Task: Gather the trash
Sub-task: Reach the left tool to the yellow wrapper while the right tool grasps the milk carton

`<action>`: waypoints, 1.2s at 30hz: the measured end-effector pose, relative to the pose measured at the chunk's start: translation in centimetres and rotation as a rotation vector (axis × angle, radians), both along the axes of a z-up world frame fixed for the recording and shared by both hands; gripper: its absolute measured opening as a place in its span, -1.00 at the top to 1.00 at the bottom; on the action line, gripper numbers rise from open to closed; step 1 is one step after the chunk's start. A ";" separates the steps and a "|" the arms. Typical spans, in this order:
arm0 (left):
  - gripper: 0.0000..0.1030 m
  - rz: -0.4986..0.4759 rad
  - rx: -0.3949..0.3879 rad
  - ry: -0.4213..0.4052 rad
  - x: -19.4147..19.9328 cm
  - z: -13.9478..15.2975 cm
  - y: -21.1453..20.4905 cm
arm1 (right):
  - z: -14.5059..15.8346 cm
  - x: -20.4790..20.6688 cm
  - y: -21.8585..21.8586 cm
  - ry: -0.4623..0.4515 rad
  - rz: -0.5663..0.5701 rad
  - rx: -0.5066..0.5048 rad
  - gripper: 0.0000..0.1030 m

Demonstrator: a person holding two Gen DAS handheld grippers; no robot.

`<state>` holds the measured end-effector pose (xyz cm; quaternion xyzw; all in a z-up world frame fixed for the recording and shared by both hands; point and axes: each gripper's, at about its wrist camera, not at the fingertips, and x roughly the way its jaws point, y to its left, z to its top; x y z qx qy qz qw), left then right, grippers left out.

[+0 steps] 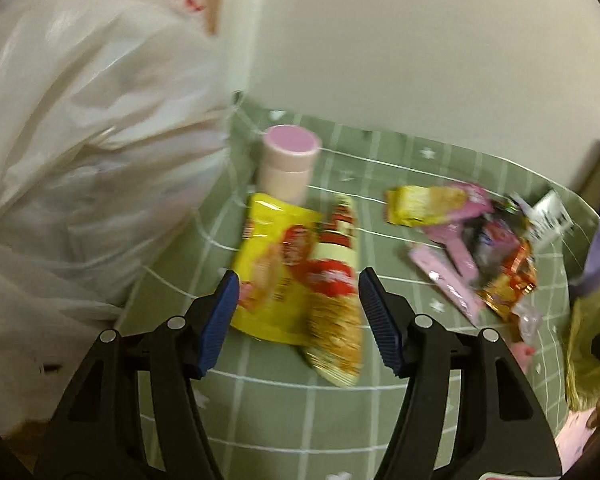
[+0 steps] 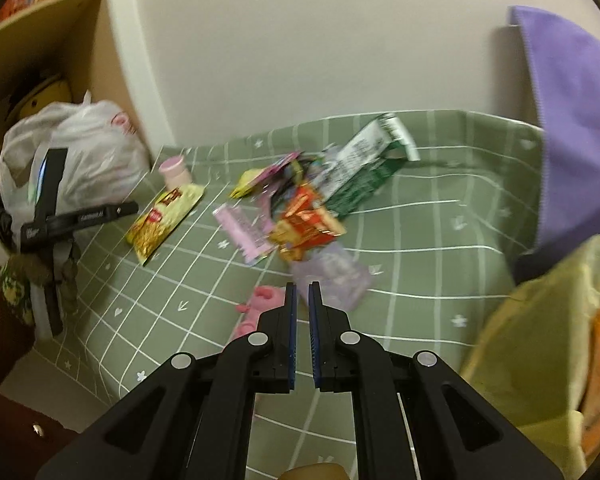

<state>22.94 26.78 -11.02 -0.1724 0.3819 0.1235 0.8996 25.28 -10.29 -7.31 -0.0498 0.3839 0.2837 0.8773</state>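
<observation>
Counter (image 1: 380, 420), covered in a green cloth with a white grid, set against a pale wall. My left gripper (image 1: 296, 320): jaws apart, nothing between the pads, hanging above a yellow snack packet (image 1: 268, 276) that lies flat beside a second, narrower cream-and-red packet (image 1: 336, 296), the two overlapping. Just behind them, upright: one pink lidded bottle (image 1: 286, 168). At the left edge of the counter: a bulky white plastic bag (image 1: 84, 160), crumpled. My right gripper (image 2: 302, 292): jaws nearly together, holding nothing, poised over a clear lilac wrapper (image 2: 336, 276). Beside its left finger: a small pink item (image 2: 260, 304), too blurred to identify. Centre of the counter, one loose heap of trash: red-and-gold wrapper (image 2: 304, 224), pale pink wrapper (image 2: 240, 228), yellow-and-pink wrapper (image 2: 260, 176), and a long green-and-white wrapper (image 2: 364, 168) reaching toward the wall. Right side: purple cloth (image 2: 572, 140) hanging down, and a yellowish bag (image 2: 540, 340) in the near corner.
</observation>
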 end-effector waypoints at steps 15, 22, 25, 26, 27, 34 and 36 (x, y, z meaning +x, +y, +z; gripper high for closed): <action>0.28 -0.145 -0.070 0.106 6.5 -1.8 -3.0 | 1.5 5.5 -0.8 -0.054 -0.088 -0.006 0.85; 0.54 -0.351 -0.098 0.124 5.3 -1.1 -8.8 | 4.3 12.7 -0.9 -0.137 -0.177 0.039 0.85; 0.54 -0.398 -0.084 0.132 4.2 -0.7 -9.9 | 4.3 16.0 1.4 -0.167 -0.150 0.004 0.85; 0.54 -0.400 -0.076 0.131 4.0 -0.6 -9.9 | 3.8 16.9 1.9 -0.138 -0.145 0.003 0.85; 0.54 -0.396 -0.065 0.130 4.2 -0.6 -10.3 | 3.1 17.7 2.2 -0.100 -0.145 -0.002 0.85; 0.19 -0.312 -0.025 0.080 3.1 1.3 -7.5 | -1.2 14.8 3.0 0.019 -0.086 -0.055 -0.12; 0.13 -0.271 -0.015 0.057 3.0 1.6 -6.3 | -2.6 13.3 3.4 0.056 -0.035 -0.100 -0.12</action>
